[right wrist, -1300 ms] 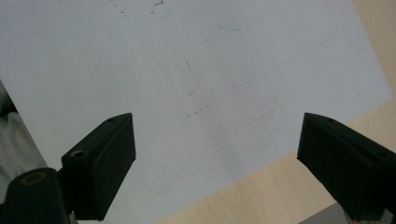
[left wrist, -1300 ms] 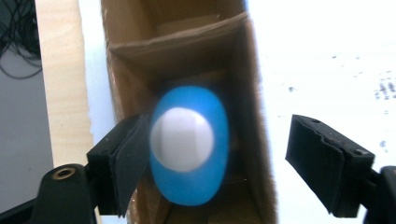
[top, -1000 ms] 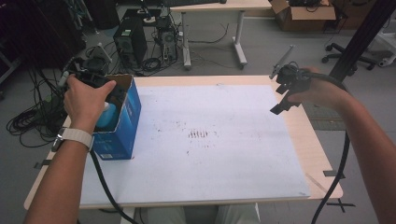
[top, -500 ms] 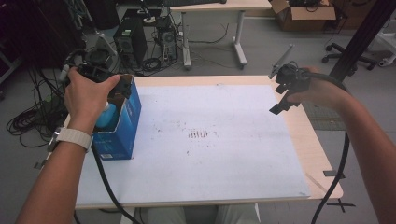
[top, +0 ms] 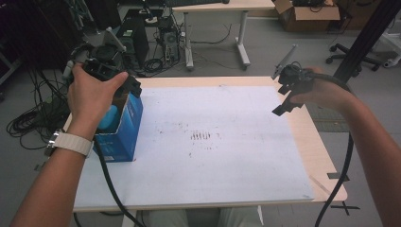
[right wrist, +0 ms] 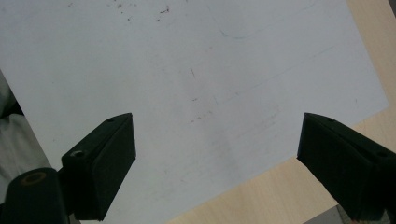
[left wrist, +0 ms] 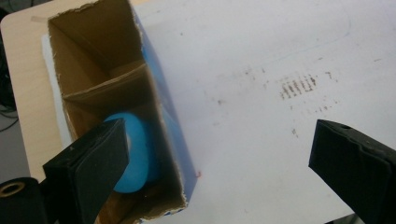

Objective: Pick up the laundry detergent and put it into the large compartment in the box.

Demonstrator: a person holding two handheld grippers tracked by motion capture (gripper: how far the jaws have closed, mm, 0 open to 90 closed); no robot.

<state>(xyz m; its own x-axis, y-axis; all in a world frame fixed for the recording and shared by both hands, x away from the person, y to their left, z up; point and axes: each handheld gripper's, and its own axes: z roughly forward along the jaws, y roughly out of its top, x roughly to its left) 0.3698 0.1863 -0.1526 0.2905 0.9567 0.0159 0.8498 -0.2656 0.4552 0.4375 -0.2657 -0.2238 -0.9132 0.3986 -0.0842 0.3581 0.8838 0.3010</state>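
Lifting the left tongs [top: 126,86] clear of the blue box [top: 124,128] at the left of the high view looks like the step in hand. Their jaws have just been opening and now stand wide with nothing between them. The light blue rounded object [left wrist: 133,151] lies deep inside the open-topped box, at the lower left of the left gripper view, against the cardboard divider. To do this well, I would keep the tongs rising straight until both jaws are above the torn cardboard rim, since a sideways pull could catch the wall and tip the box.

The right tongs [top: 285,99] hang at the right of the high view, spread wide and holding nothing, above the table's edge.

The table [top: 326,165] is pale wood under a white sheet [top: 227,170] marked with dark smudges near its middle. Beyond it, at the top of the frame, are a grey floor, another desk, computer towers, tangled cables and a cardboard carton.
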